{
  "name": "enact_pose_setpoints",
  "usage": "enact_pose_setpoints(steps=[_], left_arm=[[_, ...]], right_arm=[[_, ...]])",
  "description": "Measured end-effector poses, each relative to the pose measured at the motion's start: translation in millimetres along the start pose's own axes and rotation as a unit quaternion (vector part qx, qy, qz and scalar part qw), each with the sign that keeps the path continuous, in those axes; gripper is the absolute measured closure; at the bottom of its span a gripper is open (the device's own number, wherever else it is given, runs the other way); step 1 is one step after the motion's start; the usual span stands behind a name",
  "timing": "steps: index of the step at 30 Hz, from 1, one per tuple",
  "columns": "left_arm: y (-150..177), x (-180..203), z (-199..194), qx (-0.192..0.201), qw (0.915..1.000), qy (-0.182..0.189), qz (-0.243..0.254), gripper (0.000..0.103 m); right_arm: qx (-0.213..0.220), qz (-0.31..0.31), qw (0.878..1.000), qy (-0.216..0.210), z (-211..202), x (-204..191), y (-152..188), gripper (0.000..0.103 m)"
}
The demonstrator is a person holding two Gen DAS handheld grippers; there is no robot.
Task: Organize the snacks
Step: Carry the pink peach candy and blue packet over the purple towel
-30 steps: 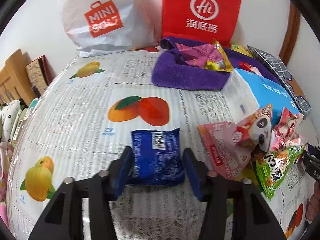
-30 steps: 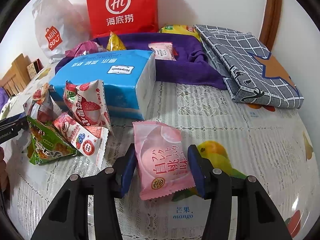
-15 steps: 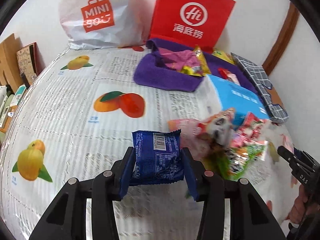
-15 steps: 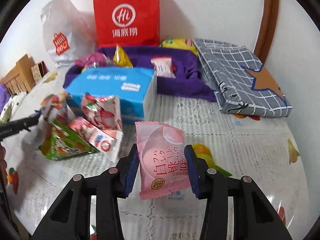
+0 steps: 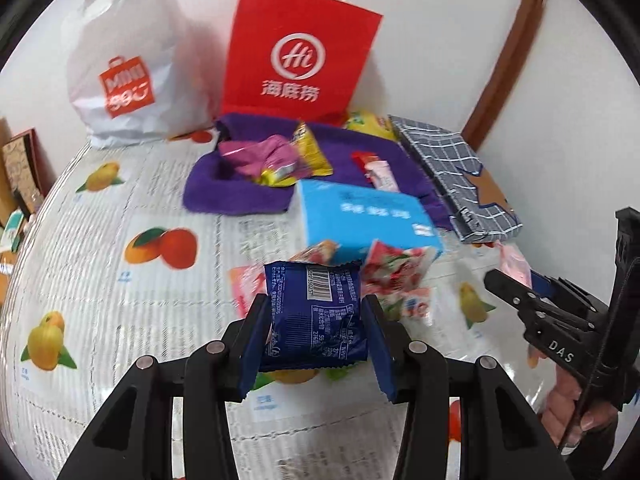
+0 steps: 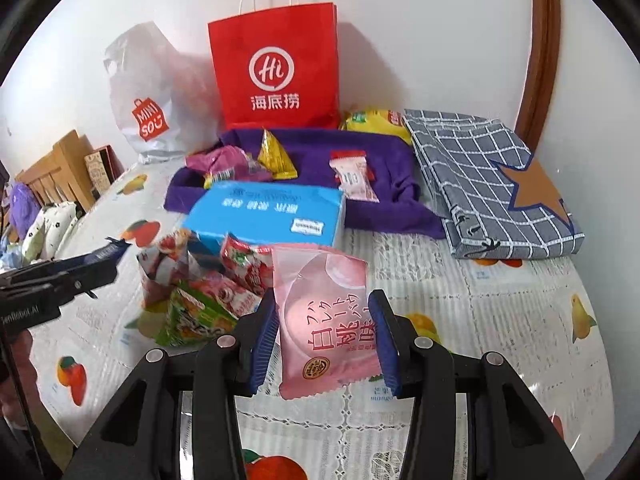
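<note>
Over on the far left, a white Miniso bag [image 5: 120,80] slumps against the wall, and beside it the red paper bag [image 5: 300,56] stands upright. On the fruit-print tablecloth [image 5: 120,200] in front of them lies the purple towel [image 5: 240,196], carrying a magenta packet [image 5: 260,152], a yellow packet [image 5: 312,152] and a small pink-and-white bar [image 5: 382,174]. A second yellow pack [image 6: 374,120] sits at the towel's back edge by the red bag.

Now the left gripper [image 5: 316,344]: its blue pads are pinching the blue snack packet [image 5: 314,312], barcode side up, held clear above the cloth. Directly beyond it, a loose heap of snack bags [image 6: 200,280] in red, pink and green crowds the table between the two tools, butting up against the light blue tissue box [image 6: 268,212], which lies touching the towel's front edge.

Moving right, the right gripper [image 6: 326,340] has the pink peach-flavour packet [image 6: 326,320] pressed between its pads, also lifted off the table. The heap sits just to its left; in that view the left tool's black body pokes in from the edge.

Far right, a folded grey checked cloth [image 6: 488,184] with a brown star lies beside the towel, near a brown wooden frame [image 6: 540,48] at the wall.
</note>
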State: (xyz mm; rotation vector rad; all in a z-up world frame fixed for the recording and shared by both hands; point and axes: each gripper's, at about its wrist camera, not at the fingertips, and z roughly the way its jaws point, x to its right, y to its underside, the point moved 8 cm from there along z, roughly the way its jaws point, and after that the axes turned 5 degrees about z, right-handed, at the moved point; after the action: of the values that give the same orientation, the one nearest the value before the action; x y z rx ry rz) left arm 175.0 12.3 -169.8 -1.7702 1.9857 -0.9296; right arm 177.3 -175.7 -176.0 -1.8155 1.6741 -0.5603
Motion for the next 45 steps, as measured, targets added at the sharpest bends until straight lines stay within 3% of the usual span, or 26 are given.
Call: enact_pose_setpoints(steps=[9,22,34,39,45], left_arm=[[-45.6,17.1,-5.2,0.019,0.9996,-0.008,0.02,0.059],[-106.7,9.6,6.2,0.036,0.999,-0.017,0.022,0.059],[-149.4,-37.7,35.3,0.038,0.9987,-0.032,0.002,0.059],[-166.4,-68.9,43.3,0.043,0.9965,-0.071,-0.005,0.059],[-186.6,-84.9,64.6,0.042,0.9966,-0.064,-0.03,0.059]], right_arm=[[0.032,-0.016,0.999,-0.012,-7.1,-4.4,-39.5,0.058],[0.048,-0.011,0.999,0.007,24.8,1.8,-109.6,0.058],[0.055,-0.014,0.998,0.007,64.1,-10.0,-165.3,0.058],[0.07,-0.026,0.997,0.02,73.7,-10.1,-191.3,0.058],[0.072,-0.014,0.997,0.025,90.8,0.3,-210.1,0.058]])
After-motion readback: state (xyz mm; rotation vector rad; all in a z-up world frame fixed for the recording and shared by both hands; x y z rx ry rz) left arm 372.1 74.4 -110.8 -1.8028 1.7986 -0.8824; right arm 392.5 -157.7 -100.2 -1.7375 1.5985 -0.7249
